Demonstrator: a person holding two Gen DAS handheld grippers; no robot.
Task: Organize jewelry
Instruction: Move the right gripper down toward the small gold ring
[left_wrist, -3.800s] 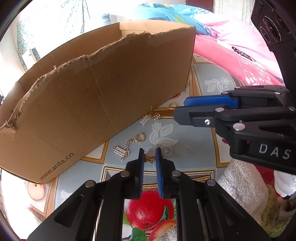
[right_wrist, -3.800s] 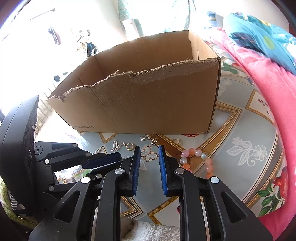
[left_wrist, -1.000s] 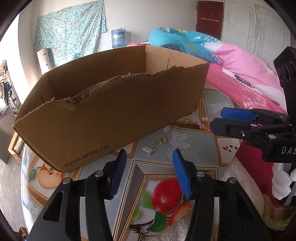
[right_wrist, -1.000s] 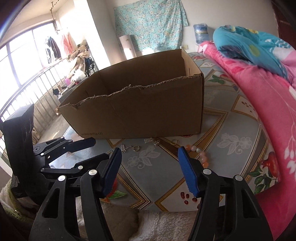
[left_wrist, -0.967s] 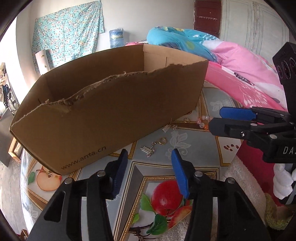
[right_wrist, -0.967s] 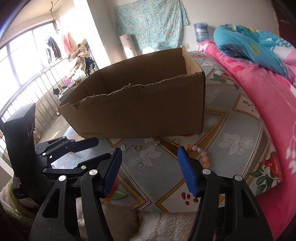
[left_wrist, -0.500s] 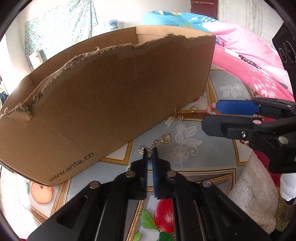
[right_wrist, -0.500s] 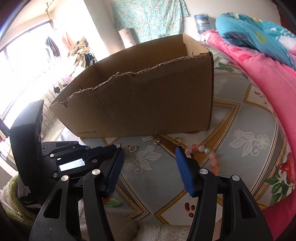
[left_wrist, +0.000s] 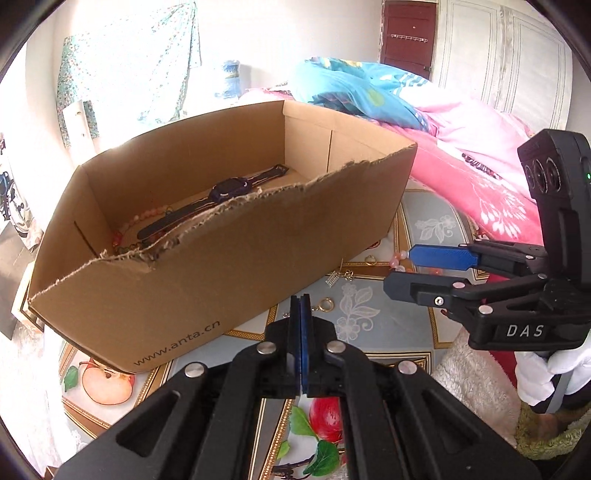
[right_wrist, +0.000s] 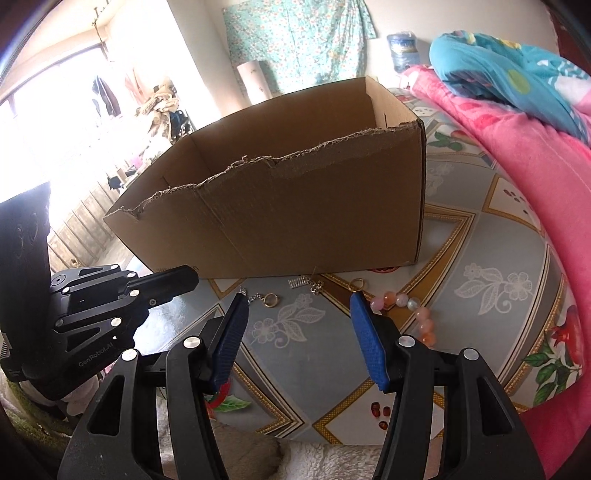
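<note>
A torn brown cardboard box (left_wrist: 229, 258) (right_wrist: 295, 206) stands on the patterned cloth. Inside it lie a dark watch (left_wrist: 229, 188) and a pink bead string (left_wrist: 144, 218). In front of the box lie a short chain with a gold ring (left_wrist: 327, 303) (right_wrist: 271, 300), a silver comb-shaped earring (left_wrist: 333, 277) (right_wrist: 300, 282), a small gold ring (right_wrist: 356, 284) and a pink bead bracelet (right_wrist: 417, 314). My left gripper (left_wrist: 300, 299) (right_wrist: 190, 275) is shut above the chain's near end, with nothing seen between its pads. My right gripper (right_wrist: 295, 314) (left_wrist: 400, 271) hangs open over the cloth, with the bracelet just right of it.
A pink quilt (right_wrist: 535, 184) and a blue one are piled along the right side. A fluffy white mat (left_wrist: 465, 365) lies at the near edge. A white-gloved hand (left_wrist: 535, 376) holds the right gripper. The box's torn front wall stands just behind the jewelry.
My left gripper went from wide open to shut, dipped toward the chain's charm end, then lifted back; the box's inside now shows. The chain stayed on the cloth. The right gripper hardly moved.
</note>
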